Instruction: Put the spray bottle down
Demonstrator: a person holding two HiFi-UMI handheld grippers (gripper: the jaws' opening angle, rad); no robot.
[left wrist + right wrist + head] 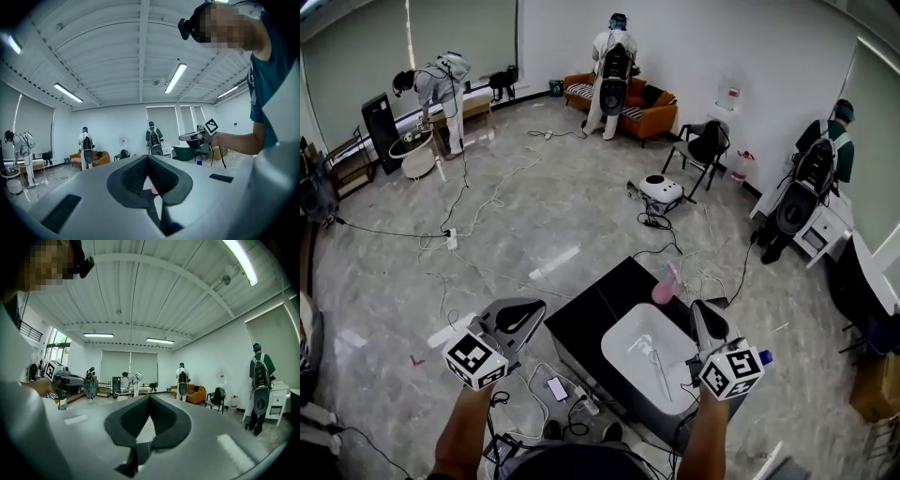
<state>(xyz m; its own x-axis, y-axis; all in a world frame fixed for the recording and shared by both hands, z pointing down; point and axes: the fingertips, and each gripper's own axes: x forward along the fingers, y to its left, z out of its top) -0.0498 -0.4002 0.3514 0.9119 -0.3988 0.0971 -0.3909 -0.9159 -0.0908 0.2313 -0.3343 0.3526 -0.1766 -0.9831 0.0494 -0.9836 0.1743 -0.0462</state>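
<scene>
head view, spray bottle (664,284): pink, upright on the black counter (581,323), at its far edge just behind the white basin (623,361); touched by neither tool, so judged already set down.
head view, left hand-held gripper (523,314): held over the floor just left of the counter, well apart from the bottle; seemingly parked out of the way.
head view, right hand-held gripper (705,319): above the basin's right rim, near the bottle yet clear of it; likely the side that did the placing, a judgement only.
head view, cables (487,202): strewn over the floor, none near the counter top.
left gripper view, left hand-held gripper (148,159): jaws pressed together at the tips, nothing pinched; pink speck (154,190) visible through the lower gap, probably the bottle beyond, not between the pads.
left gripper view, right hand-held gripper (187,137): seen across the room side, held level in the person's hand.
right gripper view, right hand-held gripper (149,398): jaws pressed together, empty; aimed at the room, bottle out of this view.
right gripper view, left hand-held gripper (77,379): at far left, level, carrying nothing visible.
</scene>
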